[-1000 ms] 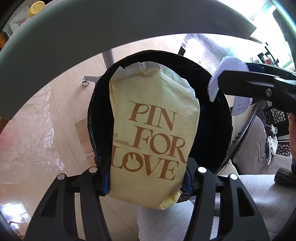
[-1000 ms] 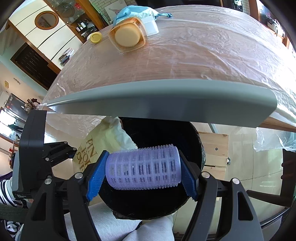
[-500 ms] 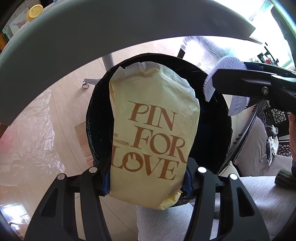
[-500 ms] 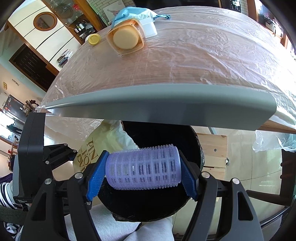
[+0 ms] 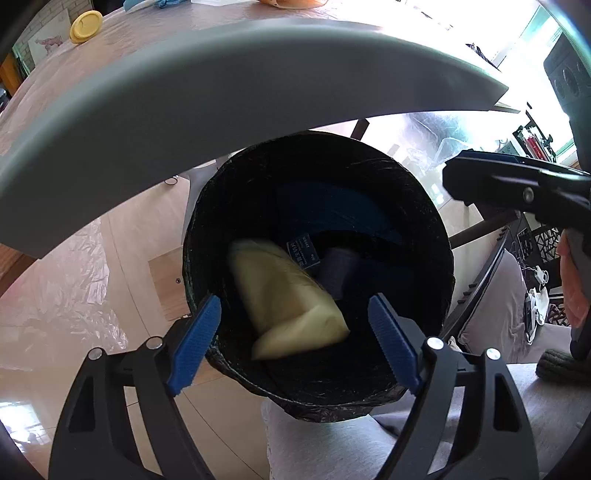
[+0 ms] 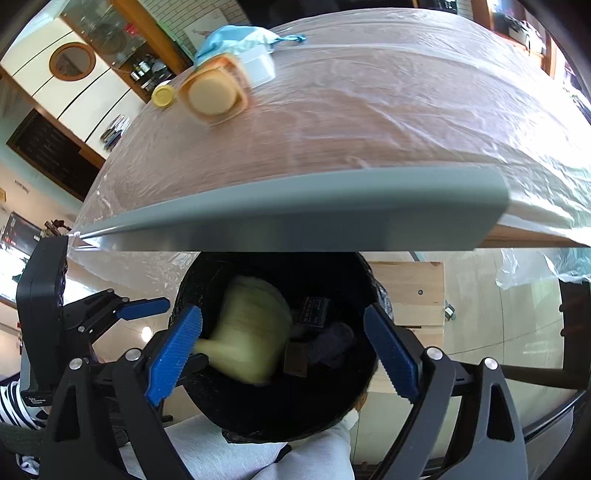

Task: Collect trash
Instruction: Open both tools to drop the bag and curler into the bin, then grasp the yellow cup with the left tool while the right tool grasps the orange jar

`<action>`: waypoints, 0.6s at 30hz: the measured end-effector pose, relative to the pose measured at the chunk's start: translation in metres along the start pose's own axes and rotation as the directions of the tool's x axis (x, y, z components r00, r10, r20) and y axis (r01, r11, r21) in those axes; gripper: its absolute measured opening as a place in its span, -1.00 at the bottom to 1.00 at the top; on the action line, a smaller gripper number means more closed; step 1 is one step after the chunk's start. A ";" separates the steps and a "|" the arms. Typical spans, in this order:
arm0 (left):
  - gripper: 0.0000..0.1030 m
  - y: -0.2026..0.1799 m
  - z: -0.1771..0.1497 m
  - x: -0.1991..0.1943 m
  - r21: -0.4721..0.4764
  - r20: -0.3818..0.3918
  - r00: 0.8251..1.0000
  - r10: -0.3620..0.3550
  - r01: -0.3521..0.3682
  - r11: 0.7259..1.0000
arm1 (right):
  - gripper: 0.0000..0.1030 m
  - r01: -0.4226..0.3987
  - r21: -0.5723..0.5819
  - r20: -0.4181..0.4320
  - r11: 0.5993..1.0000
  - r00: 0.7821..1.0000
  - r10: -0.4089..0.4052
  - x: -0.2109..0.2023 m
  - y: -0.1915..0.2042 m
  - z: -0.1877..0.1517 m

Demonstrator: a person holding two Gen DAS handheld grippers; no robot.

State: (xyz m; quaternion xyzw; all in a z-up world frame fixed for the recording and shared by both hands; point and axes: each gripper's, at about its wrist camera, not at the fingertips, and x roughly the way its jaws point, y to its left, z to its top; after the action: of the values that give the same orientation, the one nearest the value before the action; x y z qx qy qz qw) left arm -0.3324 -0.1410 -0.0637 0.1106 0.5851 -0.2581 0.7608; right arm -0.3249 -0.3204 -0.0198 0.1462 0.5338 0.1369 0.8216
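Observation:
A black-lined trash bin (image 5: 436,229) (image 6: 369,280) stands below the table edge. The yellow paper bag (image 5: 284,295) (image 6: 251,328) lies blurred inside it, beside the purple hair roller (image 5: 338,271) (image 6: 332,345) and a dark tagged item (image 6: 314,310). My left gripper (image 5: 293,341) is open and empty over the bin's near rim; it also shows in the right wrist view (image 6: 144,308). My right gripper (image 6: 282,354) is open and empty above the bin; one of its fingers (image 5: 517,184) shows at the right in the left wrist view.
The plastic-covered table (image 6: 369,110) with a grey edge (image 5: 258,74) overhangs the bin. On it lie an orange container (image 6: 212,94), a yellow lid (image 6: 163,96) (image 5: 85,26), a blue mask (image 6: 236,40). A wooden crate (image 6: 410,291) sits behind the bin.
Both grippers opened. The yellow bag and the purple hair roller dropped out of them into the bin.

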 end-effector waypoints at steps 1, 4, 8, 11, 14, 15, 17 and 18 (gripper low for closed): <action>0.63 0.001 0.000 0.000 -0.003 -0.002 1.000 -0.006 0.006 1.000 | 0.72 -0.003 0.006 -0.001 1.000 1.000 0.003 -0.001 -0.003 0.001; 0.63 -0.002 0.000 -0.003 -0.007 -0.010 1.000 -0.016 0.016 1.000 | 0.74 -0.011 0.015 -0.005 1.000 1.000 0.011 -0.004 -0.003 -0.002; 0.63 -0.008 -0.005 -0.029 0.014 0.029 0.999 -0.013 0.012 1.000 | 0.74 0.005 -0.033 0.021 0.999 1.000 -0.004 -0.027 0.004 -0.004; 0.63 -0.009 -0.003 -0.076 0.015 0.142 0.989 -0.033 0.031 0.999 | 0.75 0.041 -0.119 0.139 0.992 0.990 -0.024 -0.073 0.019 0.000; 0.76 -0.002 0.010 -0.123 -0.005 0.278 0.961 -0.017 0.019 1.000 | 0.92 0.092 -0.159 0.326 0.983 0.945 -0.035 -0.122 0.037 0.015; 0.86 0.004 0.017 -0.144 -0.025 0.346 0.938 0.007 0.002 1.000 | 0.92 0.103 -0.166 0.385 0.981 0.923 -0.032 -0.134 0.044 0.021; 0.97 0.014 0.029 -0.173 -0.067 0.465 0.883 0.059 -0.031 0.997 | 0.92 0.142 -0.177 0.542 0.974 0.840 -0.024 -0.162 0.059 0.030; 0.97 0.022 0.036 -0.188 -0.109 0.533 0.839 0.110 -0.060 0.992 | 0.92 0.167 -0.175 0.598 0.970 0.801 -0.030 -0.169 0.066 0.034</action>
State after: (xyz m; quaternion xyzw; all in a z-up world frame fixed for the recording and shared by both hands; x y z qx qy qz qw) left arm -0.3252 -0.0902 0.1225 0.0261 0.3538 -0.2186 0.9090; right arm -0.3648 -0.3270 0.1601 0.0620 0.2401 0.0994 0.9637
